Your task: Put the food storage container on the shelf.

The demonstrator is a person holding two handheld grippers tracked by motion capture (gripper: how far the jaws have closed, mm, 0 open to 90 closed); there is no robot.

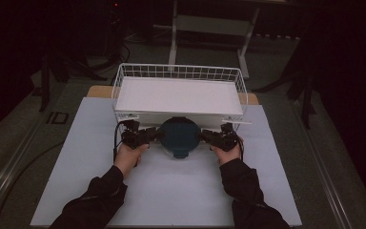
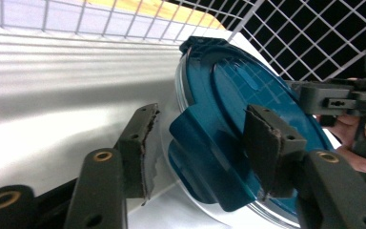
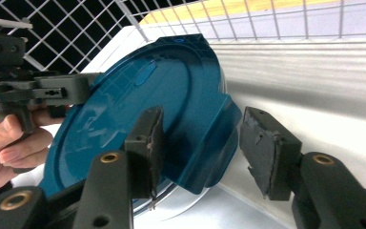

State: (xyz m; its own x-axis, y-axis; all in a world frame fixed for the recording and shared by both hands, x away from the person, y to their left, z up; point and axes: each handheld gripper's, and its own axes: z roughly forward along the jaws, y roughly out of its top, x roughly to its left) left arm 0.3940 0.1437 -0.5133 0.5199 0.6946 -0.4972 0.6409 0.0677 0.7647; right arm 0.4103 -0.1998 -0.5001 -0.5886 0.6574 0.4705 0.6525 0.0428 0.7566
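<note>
high view: i flank teal lid (image 1: pixel 179 136) at basket (image 1: pixel 178 71) front; left gripper (image 1: pixel 156 134), right gripper (image 1: pixel 203 135) jaws apart astride side tabs; close both evenly.

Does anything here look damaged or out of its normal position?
Yes. The pads on the jaws look worn: the left gripper's pad and the right gripper's pad have ragged, torn edges. The teal lid is tilted against the white wire basket.

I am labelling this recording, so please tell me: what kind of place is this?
Probably a recording studio or lab, not a home. A white board covers the table, dark curtains surround it, and a metal stand is behind. Each tool, left and right, carries a camera.
</note>
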